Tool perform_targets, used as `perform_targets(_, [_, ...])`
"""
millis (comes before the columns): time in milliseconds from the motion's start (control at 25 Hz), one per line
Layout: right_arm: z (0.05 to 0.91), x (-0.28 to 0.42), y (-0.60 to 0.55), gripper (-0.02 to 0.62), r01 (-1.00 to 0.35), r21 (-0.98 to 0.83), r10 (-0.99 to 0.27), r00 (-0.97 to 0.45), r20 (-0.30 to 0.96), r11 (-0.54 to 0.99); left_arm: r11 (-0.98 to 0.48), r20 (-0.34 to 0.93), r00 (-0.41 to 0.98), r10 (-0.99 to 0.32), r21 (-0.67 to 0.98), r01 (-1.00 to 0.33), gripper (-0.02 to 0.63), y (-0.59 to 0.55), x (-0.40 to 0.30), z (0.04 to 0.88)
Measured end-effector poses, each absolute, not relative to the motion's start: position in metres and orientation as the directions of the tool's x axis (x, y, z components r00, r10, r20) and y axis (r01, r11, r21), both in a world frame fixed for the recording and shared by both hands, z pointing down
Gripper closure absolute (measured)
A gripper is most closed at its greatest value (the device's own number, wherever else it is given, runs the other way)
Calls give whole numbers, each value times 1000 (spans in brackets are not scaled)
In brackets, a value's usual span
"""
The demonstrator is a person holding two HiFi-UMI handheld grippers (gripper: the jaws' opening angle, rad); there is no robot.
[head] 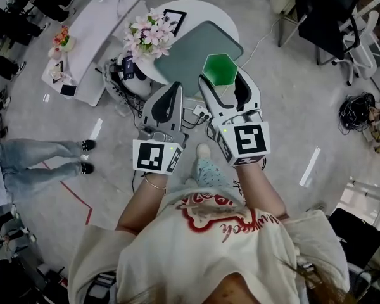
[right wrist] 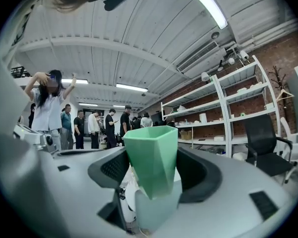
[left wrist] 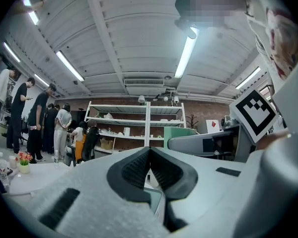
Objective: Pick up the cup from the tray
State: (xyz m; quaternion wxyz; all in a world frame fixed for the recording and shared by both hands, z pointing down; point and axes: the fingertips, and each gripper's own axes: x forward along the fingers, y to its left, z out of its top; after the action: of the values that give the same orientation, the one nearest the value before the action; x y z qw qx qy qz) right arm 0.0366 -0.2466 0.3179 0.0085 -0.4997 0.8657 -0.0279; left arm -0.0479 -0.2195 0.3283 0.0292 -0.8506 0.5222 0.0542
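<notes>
In the head view, the right gripper [head: 222, 82] is clamping a green cup [head: 220, 68] between its fingers, the cup sitting at 12 o'clock from the person's right hand. The cup is overlapping the 5 o'clock edge of a grey-green tray [head: 193, 49], which is lying on a round white table [head: 206, 10]. Flowers [head: 151, 35] are standing at 9 o'clock from the tray. The left gripper [head: 173, 92] is pointing toward 12 o'clock just beside the right one.

In the left gripper view, the dark pads [left wrist: 139, 166] are pressing together with nothing between them.

In the right gripper view, the faceted cup is standing upright, both pads pressing on its sides, with shelves [right wrist: 223, 108] showing at 3 o'clock behind it.
</notes>
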Motion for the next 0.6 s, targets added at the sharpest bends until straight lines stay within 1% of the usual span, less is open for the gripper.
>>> perform_targets(320, [309,22,-147,314,-880,-42,-881,-473,3,472,-476,-129,469,-874,30,-879,594,-127,-64,321])
perform_targets(600, [307,10,-75,314,-882,-68,-884,-468,-3,467,-490,-136,484,-865,18,-871,594,-56,-72,317])
